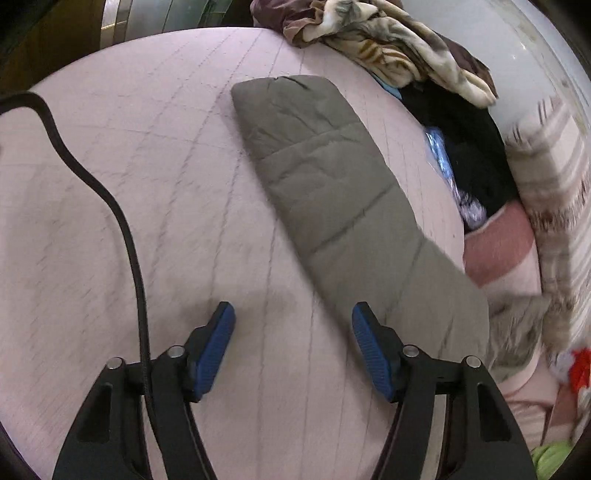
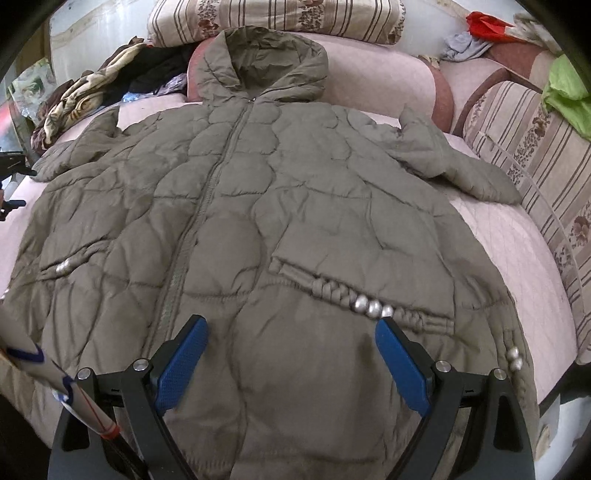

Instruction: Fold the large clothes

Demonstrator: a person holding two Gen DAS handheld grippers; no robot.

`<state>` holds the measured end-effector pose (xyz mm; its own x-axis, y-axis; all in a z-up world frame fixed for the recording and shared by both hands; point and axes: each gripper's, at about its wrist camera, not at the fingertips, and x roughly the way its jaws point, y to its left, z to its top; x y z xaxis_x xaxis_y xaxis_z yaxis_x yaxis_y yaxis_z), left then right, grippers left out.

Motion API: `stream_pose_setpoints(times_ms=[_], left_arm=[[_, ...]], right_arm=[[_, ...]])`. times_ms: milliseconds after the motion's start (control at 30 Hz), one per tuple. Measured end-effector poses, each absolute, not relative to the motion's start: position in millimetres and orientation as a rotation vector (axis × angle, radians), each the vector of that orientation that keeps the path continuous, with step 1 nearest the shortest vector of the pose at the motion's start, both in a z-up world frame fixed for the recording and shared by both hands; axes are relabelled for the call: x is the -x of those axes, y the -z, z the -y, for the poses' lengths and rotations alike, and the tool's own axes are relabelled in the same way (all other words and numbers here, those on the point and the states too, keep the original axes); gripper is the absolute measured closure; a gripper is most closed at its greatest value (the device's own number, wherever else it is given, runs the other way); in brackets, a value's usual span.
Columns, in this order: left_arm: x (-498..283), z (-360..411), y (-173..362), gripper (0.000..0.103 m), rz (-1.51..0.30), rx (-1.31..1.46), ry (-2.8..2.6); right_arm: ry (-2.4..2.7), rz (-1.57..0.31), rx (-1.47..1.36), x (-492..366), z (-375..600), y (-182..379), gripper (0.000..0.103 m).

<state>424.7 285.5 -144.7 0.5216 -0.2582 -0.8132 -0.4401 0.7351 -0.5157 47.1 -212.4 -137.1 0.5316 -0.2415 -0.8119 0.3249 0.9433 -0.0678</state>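
Note:
A large olive-grey quilted hooded jacket (image 2: 280, 206) lies flat and zipped on the pink bedspread (image 2: 517, 266), hood at the far end, both sleeves spread out. My right gripper (image 2: 291, 332) is open above the jacket's lower hem, holding nothing. In the left wrist view one sleeve (image 1: 343, 199) stretches out flat across the pink bedspread (image 1: 129, 184). My left gripper (image 1: 293, 314) is open just above the bedspread at the sleeve's near end, its right finger (image 1: 369, 347) over the sleeve's edge. The left gripper also shows at the left edge of the right wrist view (image 2: 11, 181).
A heap of patterned and dark clothes (image 1: 406, 48) lies at the far corner of the bed. Striped pillows (image 2: 273, 16) and pink cushions (image 2: 391, 74) line the headboard side. A green cloth (image 2: 569, 92) and a red one (image 2: 484, 24) lie at the right. A black cable (image 1: 122, 221) crosses the left view.

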Motion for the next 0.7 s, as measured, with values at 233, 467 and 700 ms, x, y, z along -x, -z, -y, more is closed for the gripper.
stream_pose_setpoints(times_ms=[233,467,700], left_arm=[[-468,-288,150,0.029,-0.971,0.830,-0.137],[-491,-257,137,0.092,-1.061,0.638,-0.192],[-461,-198,55,0.095,-0.963,0.591,-0.004]], right_arm=[[0.360,-0.953,-0.085,-64,219,143,0.008],[0.374,-0.949,-0.044,-68,216,148,0.008],[0.364,-0.931,-0.075,-56,221,141,0.008]])
